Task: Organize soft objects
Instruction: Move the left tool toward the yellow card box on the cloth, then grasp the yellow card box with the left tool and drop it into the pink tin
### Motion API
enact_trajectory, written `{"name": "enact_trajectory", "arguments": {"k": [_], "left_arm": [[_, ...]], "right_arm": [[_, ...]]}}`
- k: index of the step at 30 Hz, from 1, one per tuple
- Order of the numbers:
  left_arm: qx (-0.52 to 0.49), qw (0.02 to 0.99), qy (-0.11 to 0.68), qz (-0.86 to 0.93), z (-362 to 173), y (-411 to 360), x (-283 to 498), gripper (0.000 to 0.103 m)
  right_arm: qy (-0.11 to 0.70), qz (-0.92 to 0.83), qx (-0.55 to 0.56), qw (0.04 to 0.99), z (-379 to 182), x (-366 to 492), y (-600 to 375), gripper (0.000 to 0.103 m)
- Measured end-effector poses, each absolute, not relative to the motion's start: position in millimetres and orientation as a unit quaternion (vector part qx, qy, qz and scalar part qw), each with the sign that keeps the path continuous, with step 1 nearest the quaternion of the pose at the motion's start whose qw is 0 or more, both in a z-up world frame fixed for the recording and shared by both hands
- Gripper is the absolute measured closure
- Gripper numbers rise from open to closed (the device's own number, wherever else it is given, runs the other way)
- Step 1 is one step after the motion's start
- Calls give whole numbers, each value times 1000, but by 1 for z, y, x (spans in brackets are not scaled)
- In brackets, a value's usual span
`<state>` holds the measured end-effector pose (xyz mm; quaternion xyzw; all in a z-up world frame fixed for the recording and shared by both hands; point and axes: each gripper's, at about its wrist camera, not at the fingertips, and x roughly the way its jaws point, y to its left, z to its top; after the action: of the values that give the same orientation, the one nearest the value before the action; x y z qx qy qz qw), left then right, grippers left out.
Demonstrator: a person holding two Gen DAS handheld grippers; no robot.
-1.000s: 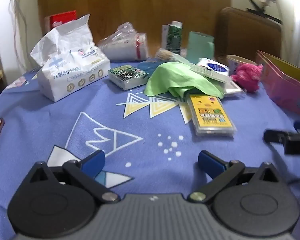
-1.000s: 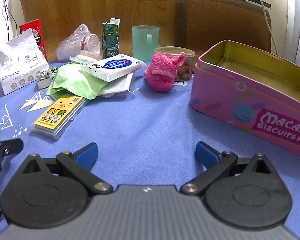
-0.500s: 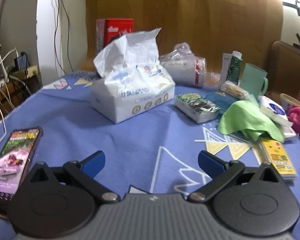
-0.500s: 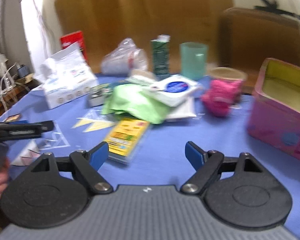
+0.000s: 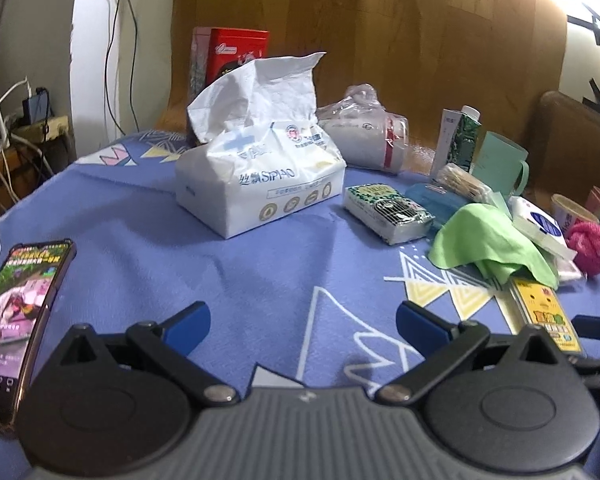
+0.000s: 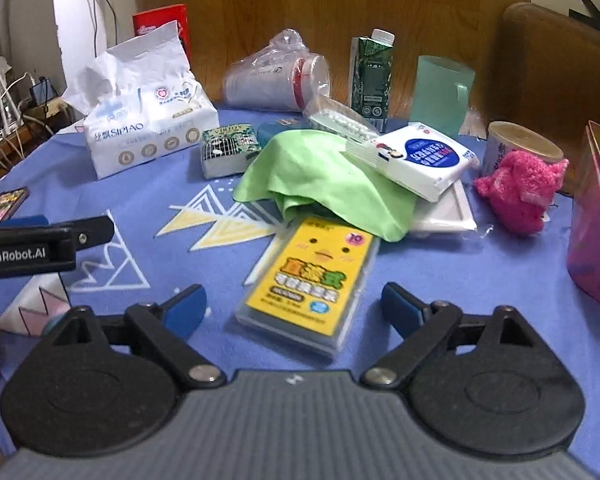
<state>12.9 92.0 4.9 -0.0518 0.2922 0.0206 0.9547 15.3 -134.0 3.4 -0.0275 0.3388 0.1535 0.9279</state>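
Surface [image 6: 440, 280] cluttered; no sorting evident. Tissue pack [image 5: 260, 184] far left. Pink tin [image 6: 596, 240] far right. Green cloth [image 6: 320, 176] under wipes pack. Pink plush [image 6: 520, 188] loose beside tin. Left tongs [image 5: 302, 322] and right tongs [image 6: 292, 306] wide open, empty. Everything left to do.

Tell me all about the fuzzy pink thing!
The fuzzy pink thing is bright pink, fluffy like plush or a thick sock, and bunched into a soft lump. It lies on the blue tablecloth, right in front of a round tub, beside the pink tin. No tool touches it.
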Motion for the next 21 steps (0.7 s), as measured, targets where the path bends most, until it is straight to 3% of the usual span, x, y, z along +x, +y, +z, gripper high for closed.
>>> {"name": "enact_trajectory", "arguments": {"k": [1,5,9,13,20,21], "left_arm": [[-48,955,293,21,5,91,13,0],[-27,954,298,9,4,86,15,1],[1,950,313,-22,3,73,18,1],[-33,937,331,-103,9,51,15,2],[-88,889,376,-244,23,-2,23,8],[-84,881,387,-259,23,-15,25,13]], "right_arm": [[331,155,-33,930,5,11,-136,35],[330,175,-30,927,7,-2,-153,41],[317,172,-38,932,4,-28,-172,41],[305,154,-38,939,4,-47,-193,41],[297,120,-26,947,1,-53,-217,41],[296,121,-22,947,0,-54,-219,41]]}}
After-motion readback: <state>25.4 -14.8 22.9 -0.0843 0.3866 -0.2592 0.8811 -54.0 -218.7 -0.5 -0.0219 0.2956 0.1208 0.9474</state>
